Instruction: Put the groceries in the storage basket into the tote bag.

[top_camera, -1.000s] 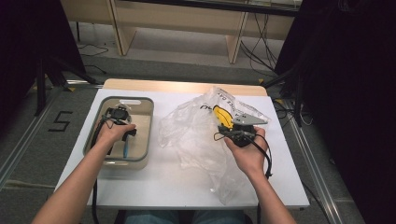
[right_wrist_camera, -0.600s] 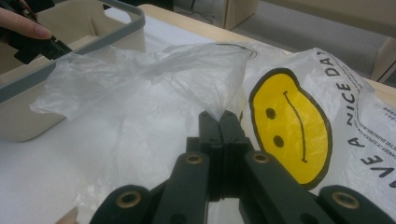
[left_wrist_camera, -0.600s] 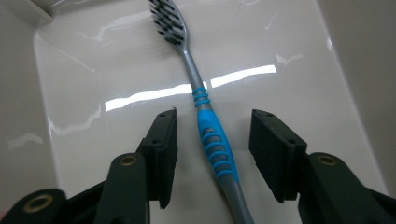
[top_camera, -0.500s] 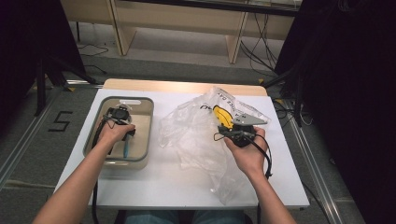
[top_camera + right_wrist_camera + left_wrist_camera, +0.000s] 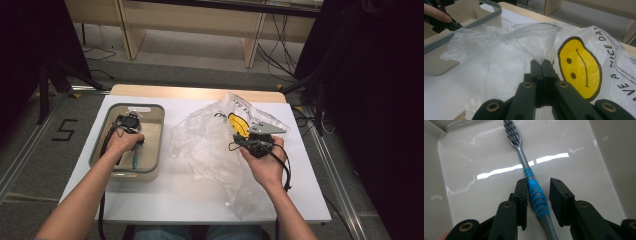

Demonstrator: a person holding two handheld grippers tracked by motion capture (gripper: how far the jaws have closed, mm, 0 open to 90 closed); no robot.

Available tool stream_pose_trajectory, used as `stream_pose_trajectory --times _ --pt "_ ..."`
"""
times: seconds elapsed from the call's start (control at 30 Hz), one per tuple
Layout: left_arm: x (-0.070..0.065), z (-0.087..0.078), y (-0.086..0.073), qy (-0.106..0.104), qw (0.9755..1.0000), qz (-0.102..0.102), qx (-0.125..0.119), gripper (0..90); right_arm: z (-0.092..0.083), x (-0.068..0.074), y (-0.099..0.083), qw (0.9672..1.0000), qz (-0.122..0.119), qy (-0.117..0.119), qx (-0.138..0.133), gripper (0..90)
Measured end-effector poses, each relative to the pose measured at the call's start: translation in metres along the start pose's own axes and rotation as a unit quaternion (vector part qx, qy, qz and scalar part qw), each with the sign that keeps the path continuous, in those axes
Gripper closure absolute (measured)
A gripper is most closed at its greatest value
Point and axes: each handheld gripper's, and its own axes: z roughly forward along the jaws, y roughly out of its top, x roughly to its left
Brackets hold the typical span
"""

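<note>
A toothbrush (image 5: 534, 192) with a blue and grey handle lies flat in a beige tub (image 5: 474, 157), bristle end pointing away. My left gripper (image 5: 539, 185) straddles the handle and its jaws have just been closing. The left pad is against the blue grip, while the right pad stands clear of it. In the high view the tub (image 5: 150, 107) is at the table's left, with the blue handle (image 5: 135, 157) showing below the hand. My right gripper (image 5: 541, 62) is shut on a pinched fold of a clear plastic bag (image 5: 506, 42), lifting it slightly; the bag (image 5: 210, 140) spreads across the table's middle.
The bag carries a yellow smiley face (image 5: 579, 67) and black lettering. The tub's grey rim (image 5: 474, 20) stands just left of the bag. White tabletop (image 5: 165, 200) runs along the front, with a wooden strip at the back edge. Cables trail from both grippers.
</note>
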Motion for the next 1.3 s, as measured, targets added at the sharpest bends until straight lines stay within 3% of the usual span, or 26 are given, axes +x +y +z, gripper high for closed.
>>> stream_pose_trajectory --times 0.27,0.67,0.83,1.03,1.3 --pt "-0.0023 0.0001 0.002 0.0 1.0 0.005 0.007 72.5 -0.0001 -0.0001 -0.0002 1.0 0.0 0.0 0.0 90.0" --pt "-0.0034 0.0002 0.0047 -0.003 0.9994 0.031 0.017 76.9 -0.0001 -0.0001 -0.0006 1.0 -0.001 0.001 0.001 90.0" --pt "-0.0015 -0.0001 0.0048 -0.009 0.9995 0.026 0.017 78.1 -0.0003 -0.0006 -0.0009 1.0 0.0 0.0 0.0 90.0" --pt "-0.0037 -0.0009 0.0048 -0.002 0.9991 0.039 0.018 78.4 -0.0003 -0.0004 -0.0009 1.0 0.0 0.0 0.0 90.0" --pt "-0.002 -0.0016 0.0044 -0.006 0.9991 0.036 0.02 78.4 -0.0002 -0.001 -0.0014 1.0 0.0 -0.001 0.001 90.0"
